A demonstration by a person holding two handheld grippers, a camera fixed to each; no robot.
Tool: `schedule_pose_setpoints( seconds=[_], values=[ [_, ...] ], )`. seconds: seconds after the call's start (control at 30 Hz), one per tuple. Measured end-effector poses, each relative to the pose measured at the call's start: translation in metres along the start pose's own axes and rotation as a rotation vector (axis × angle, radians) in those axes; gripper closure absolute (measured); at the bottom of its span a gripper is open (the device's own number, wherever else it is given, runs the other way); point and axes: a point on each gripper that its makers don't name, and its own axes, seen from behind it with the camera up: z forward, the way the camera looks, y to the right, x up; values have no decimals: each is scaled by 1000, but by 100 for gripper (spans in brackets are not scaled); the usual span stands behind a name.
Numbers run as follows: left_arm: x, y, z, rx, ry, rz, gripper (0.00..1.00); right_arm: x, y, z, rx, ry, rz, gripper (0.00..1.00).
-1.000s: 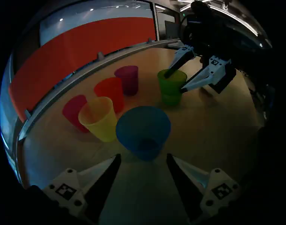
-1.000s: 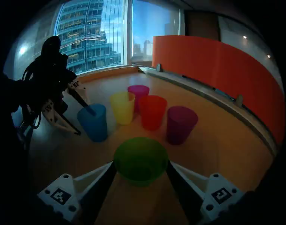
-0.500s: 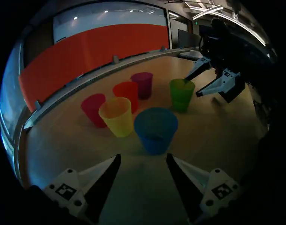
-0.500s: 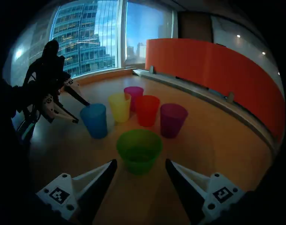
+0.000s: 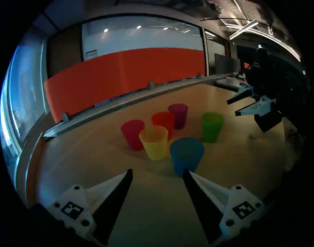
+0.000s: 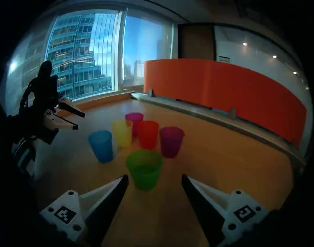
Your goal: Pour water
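Note:
Several plastic cups stand close together on the wooden table. In the left gripper view the blue cup (image 5: 187, 155) is nearest, just beyond my open left gripper (image 5: 157, 179), with the yellow cup (image 5: 154, 142), pink cup (image 5: 133, 133), red cup (image 5: 163, 122), purple cup (image 5: 178, 115) and green cup (image 5: 212, 126) behind. In the right gripper view the green cup (image 6: 144, 168) stands just ahead of my open right gripper (image 6: 154, 184), holding a little liquid. The blue cup (image 6: 101, 145) is to the left. Both grippers are empty and clear of the cups.
An orange partition (image 5: 128, 76) and a rail (image 5: 124, 105) bound the table's far side. Large windows (image 6: 91, 57) lie beyond the table. The right gripper (image 5: 249, 103) and its holder appear far right; the left gripper (image 6: 64, 113) with a dark figure at far left.
Both grippers have let go of their cups and drawn back and up. The blue and green cups now stand alone on the table, farther from the fingers.

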Motion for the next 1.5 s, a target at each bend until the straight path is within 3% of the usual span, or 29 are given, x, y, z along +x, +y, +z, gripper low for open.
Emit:
schedule_pose_setpoints(
  seconds=[0.3, 0.8, 1.0, 1.5],
  values=[
    [33, -31, -26, 130, 151, -74, 10, 21, 16, -26, -118, 107, 81, 0],
    [63, -55, -54, 306, 359, -162, 10, 67, 79, -73, -415, 306, 171, 0],
    [66, -61, -60, 371, 403, -181, 10, 73, 95, -84, -527, 354, 163, 0],
    [58, -68, -58, 459, 421, -195, 10, 78, 111, -102, -724, 425, 107, 0]
  ],
)
